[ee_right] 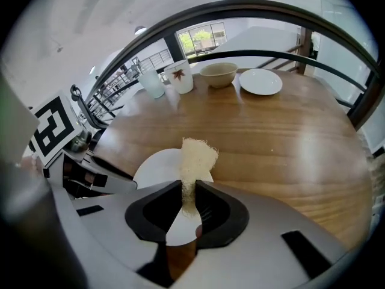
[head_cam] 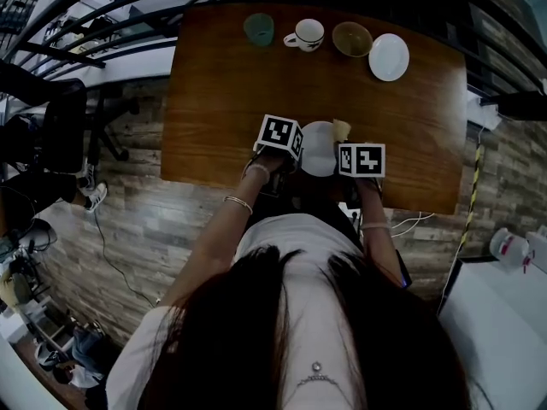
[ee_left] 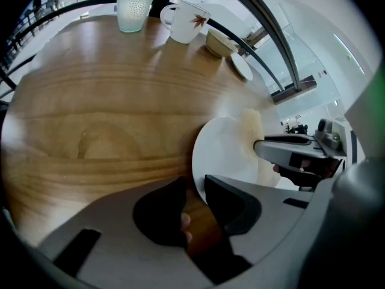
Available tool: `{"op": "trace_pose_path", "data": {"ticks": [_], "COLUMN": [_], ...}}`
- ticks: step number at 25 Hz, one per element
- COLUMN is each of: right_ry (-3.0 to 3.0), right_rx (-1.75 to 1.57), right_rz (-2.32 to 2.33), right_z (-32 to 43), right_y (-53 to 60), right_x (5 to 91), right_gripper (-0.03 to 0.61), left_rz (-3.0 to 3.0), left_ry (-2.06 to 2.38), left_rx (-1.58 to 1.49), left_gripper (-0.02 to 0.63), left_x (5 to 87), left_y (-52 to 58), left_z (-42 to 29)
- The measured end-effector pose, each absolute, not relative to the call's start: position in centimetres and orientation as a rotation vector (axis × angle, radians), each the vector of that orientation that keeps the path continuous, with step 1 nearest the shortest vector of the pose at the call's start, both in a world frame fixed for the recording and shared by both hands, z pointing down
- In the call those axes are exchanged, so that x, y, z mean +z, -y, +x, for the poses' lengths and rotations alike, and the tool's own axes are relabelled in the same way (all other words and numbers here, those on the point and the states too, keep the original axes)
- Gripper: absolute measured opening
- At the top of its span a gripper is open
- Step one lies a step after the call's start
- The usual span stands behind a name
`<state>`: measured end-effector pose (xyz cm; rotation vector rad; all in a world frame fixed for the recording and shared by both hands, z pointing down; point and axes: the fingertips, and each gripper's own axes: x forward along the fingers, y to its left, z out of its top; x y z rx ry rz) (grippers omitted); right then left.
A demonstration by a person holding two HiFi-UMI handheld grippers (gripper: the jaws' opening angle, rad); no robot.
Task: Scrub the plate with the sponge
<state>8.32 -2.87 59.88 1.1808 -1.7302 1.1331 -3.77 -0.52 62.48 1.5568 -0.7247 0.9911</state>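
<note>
A white plate is held up near the table's front edge, between my two grippers. My left gripper is shut on the plate's left rim, which runs between its jaws. My right gripper is shut on a thin beige sponge. The sponge's frayed top sticks up past the jaws and lies against the plate's right side. The head view shows the sponge at the plate's upper right edge. The left gripper view shows the sponge on the plate's far rim.
Along the table's far edge stand a green glass, a white mug, a tan bowl and a small white plate. Bare wood lies between them and the held plate. A dark railing curves behind the table.
</note>
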Motion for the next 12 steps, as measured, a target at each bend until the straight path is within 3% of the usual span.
{"op": "trace_pose_path", "data": {"ticks": [12], "right_ry": [1.805], "right_rx": [1.097], "right_rz": [0.947], "right_z": [2.4], "right_y": [3.1], "right_x": [60.6], "right_gripper": [0.087], "left_rz": [1.552], "left_ry": [0.702], "left_rx": [0.995], "left_gripper": [0.103], "left_x": [62.5], "left_y": [0.7], "left_z": [-3.7]}}
